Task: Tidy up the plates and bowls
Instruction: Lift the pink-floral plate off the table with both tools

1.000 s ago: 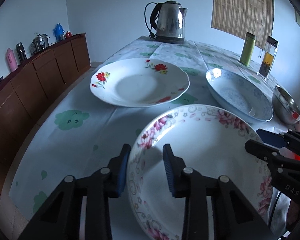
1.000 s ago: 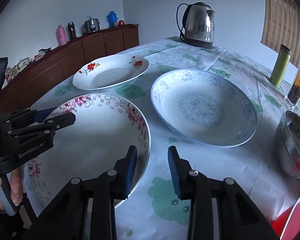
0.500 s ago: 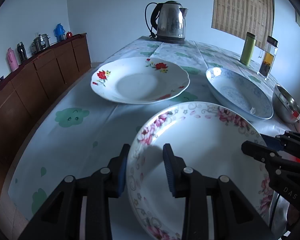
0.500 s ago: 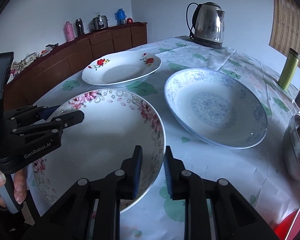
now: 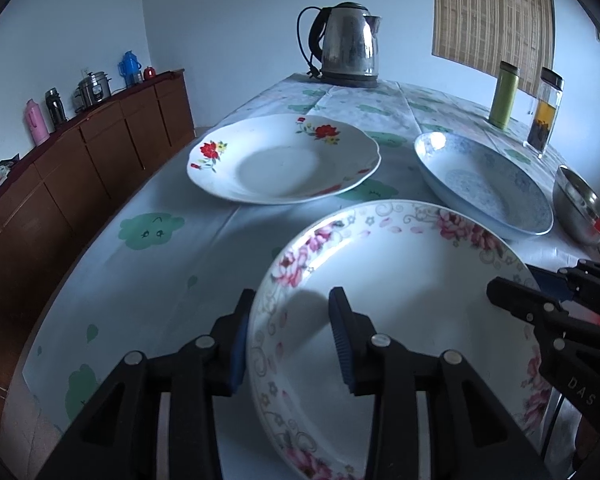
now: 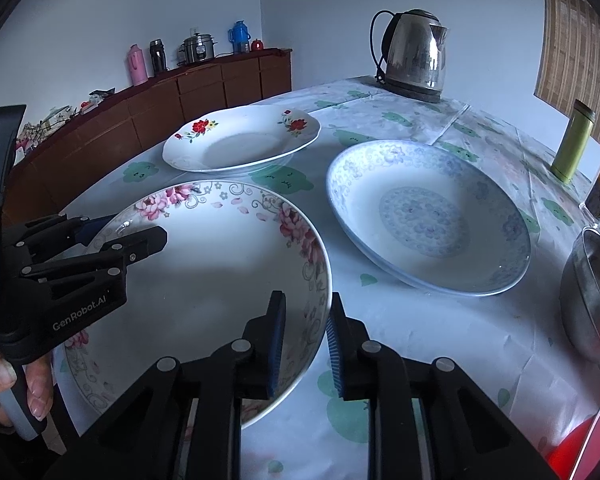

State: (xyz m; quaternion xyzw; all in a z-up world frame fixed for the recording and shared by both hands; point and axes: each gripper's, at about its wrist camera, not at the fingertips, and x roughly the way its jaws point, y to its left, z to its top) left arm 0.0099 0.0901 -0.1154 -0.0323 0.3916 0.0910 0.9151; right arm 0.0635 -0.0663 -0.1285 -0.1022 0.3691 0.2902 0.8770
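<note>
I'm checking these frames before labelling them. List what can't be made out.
- Red container, right wrist view: cut off by the fisheye edge; its kind is unclear.
- Steel bowl: its contents are blurred, part cut by the edge.
- Pink-flowered plate, left wrist view: its near rim is hidden behind the left claw.

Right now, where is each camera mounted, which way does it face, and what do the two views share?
Left wrist: on the left gripper, facing along the table; its jaws straddle the pink-flowered white plate's left rim; right gripper enters at right.
Right wrist: on the right gripper, facing likewise; its jaws straddle that plate's right rim; left gripper and a hand show at left.
Shared: that plate, the steel kettle.
</note>
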